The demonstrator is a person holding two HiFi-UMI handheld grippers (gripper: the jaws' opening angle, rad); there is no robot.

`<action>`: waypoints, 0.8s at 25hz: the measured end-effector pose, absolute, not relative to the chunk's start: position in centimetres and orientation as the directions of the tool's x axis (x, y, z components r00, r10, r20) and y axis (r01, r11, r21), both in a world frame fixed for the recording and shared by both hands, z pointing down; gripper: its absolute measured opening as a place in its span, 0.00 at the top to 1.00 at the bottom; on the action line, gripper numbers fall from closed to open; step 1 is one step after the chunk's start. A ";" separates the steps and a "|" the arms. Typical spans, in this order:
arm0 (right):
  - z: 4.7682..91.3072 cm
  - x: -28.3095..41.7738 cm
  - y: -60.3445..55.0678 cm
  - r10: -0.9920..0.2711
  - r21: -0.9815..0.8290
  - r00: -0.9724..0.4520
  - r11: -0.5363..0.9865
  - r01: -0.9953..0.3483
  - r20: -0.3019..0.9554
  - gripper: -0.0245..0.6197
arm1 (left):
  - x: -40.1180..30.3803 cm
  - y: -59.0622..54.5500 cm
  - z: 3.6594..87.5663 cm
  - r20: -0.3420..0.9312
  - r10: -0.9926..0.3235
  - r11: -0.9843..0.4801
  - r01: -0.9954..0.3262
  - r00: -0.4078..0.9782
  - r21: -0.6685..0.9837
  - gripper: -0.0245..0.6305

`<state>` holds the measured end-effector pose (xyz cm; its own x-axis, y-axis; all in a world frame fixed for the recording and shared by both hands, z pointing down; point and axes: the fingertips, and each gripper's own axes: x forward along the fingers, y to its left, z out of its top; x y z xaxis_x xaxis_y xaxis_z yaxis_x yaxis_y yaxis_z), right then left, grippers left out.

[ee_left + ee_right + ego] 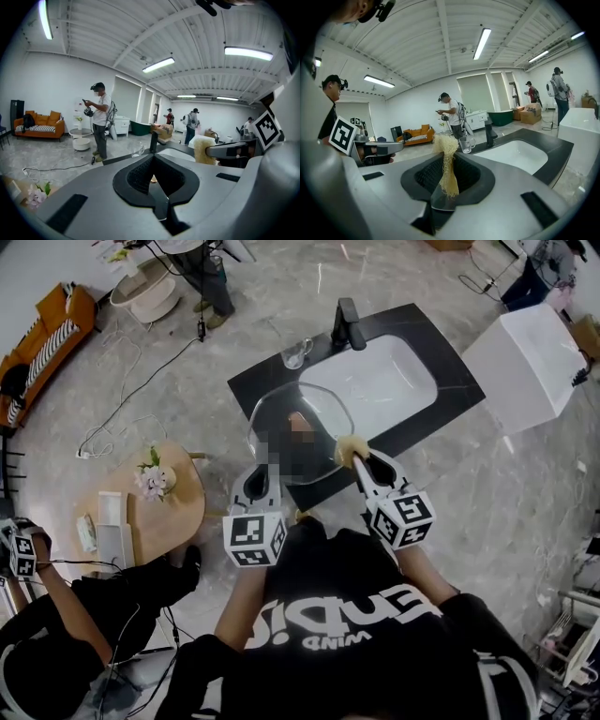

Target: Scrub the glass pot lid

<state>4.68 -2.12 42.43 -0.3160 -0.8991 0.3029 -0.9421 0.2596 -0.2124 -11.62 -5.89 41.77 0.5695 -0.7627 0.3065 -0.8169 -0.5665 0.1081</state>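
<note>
Your black table with its white sink basin lies at 12 o'clock. The round glass pot lid hangs over its near edge, with your left gripper clenched on the rim at 7 o'clock. Your right gripper grasps a pale yellow fibrous scrubber at the lid's 4 o'clock.

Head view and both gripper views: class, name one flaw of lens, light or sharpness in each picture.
Head view: the glass pot lid is nearly see-through, and a mosaic patch covers its middle. Left gripper view: fisheye bends the ceiling, corners go black, the ceiling lamp is blown out. Right gripper view: same black rim and curve; the scrubber in the jaws looks sharp.
</note>
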 end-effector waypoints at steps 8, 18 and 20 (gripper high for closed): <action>42.4 4.9 -5.1 -0.906 -0.214 -0.288 0.229 -0.950 0.311 0.87 | -10.8 -9.2 42.5 0.321 -0.726 -0.605 -0.787 0.608 0.122 0.94; 42.6 6.1 -8.6 -0.885 -0.215 -0.333 0.274 -0.937 0.325 0.87 | -9.3 -11.8 43.1 0.350 -0.713 -0.601 -0.787 0.607 0.139 0.94; 42.5 6.3 -9.3 -0.881 -0.212 -0.345 0.288 -0.934 0.323 0.87 | -8.9 -12.0 43.3 0.356 -0.706 -0.603 -0.783 0.612 0.152 0.94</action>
<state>6.25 -9.34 42.54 -0.3454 -0.8812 0.3229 -0.9338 0.2884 -0.2119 -8.90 -12.03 43.35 0.6123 -0.7060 0.3560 -0.7833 -0.6028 0.1517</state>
